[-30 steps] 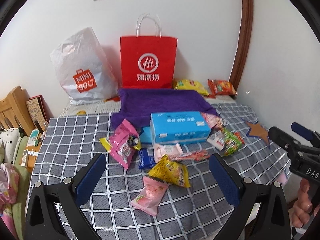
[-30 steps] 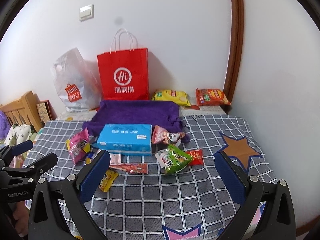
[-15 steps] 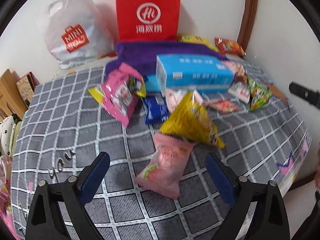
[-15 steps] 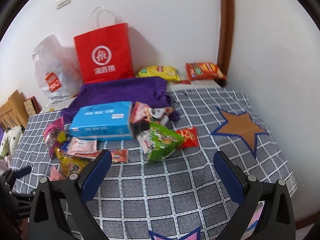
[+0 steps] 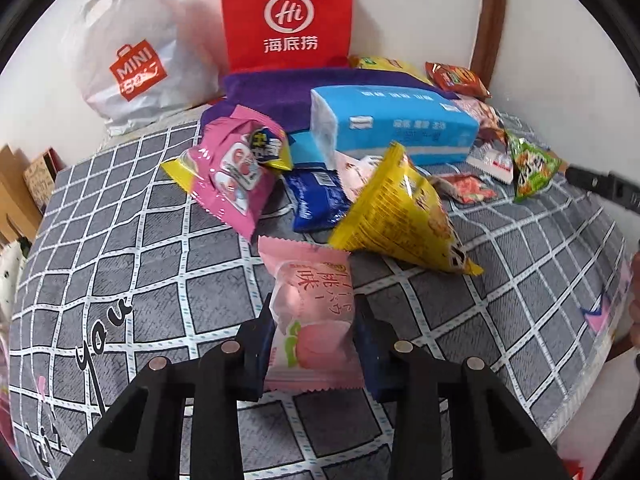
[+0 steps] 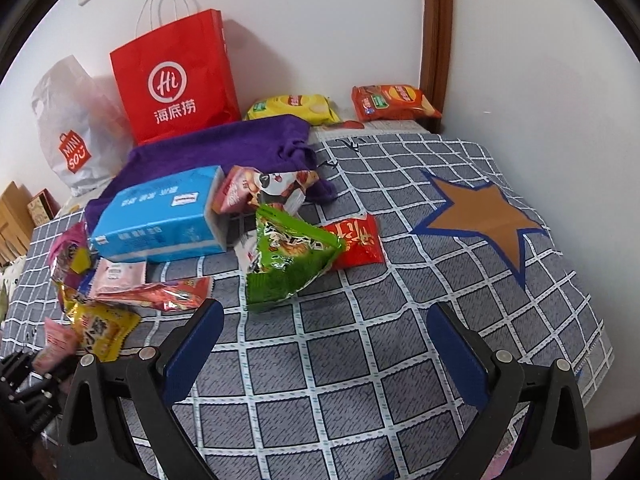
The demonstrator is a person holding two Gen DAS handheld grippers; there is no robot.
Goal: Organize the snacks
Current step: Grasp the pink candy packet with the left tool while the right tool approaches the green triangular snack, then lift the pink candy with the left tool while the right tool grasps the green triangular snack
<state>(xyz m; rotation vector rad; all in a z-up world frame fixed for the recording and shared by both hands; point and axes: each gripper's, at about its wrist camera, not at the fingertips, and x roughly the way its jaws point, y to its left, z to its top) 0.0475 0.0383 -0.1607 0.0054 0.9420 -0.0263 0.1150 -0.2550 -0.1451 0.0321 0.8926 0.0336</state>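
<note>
The pale pink peach snack packet (image 5: 310, 320) lay on the grey checked bed cover (image 5: 140, 272), nearest the camera, and the left tool (image 5: 314, 334) was clenched on its lower half, blue pads pressing both sides. Just beyond it, touching its top edge, stood a yellow triangular chip bag (image 5: 400, 216), with a dark blue packet (image 5: 316, 200) and a pink-and-yellow snack bag (image 5: 232, 168) behind. A blue tissue pack (image 5: 400, 124) lay further back on a purple towel (image 5: 272, 92), before a red paper bag (image 5: 286, 16). The right tool (image 6: 324, 336) hung released over bare cover, near a green triangular bag (image 6: 288, 256) and a red sachet (image 6: 358, 240).
</note>
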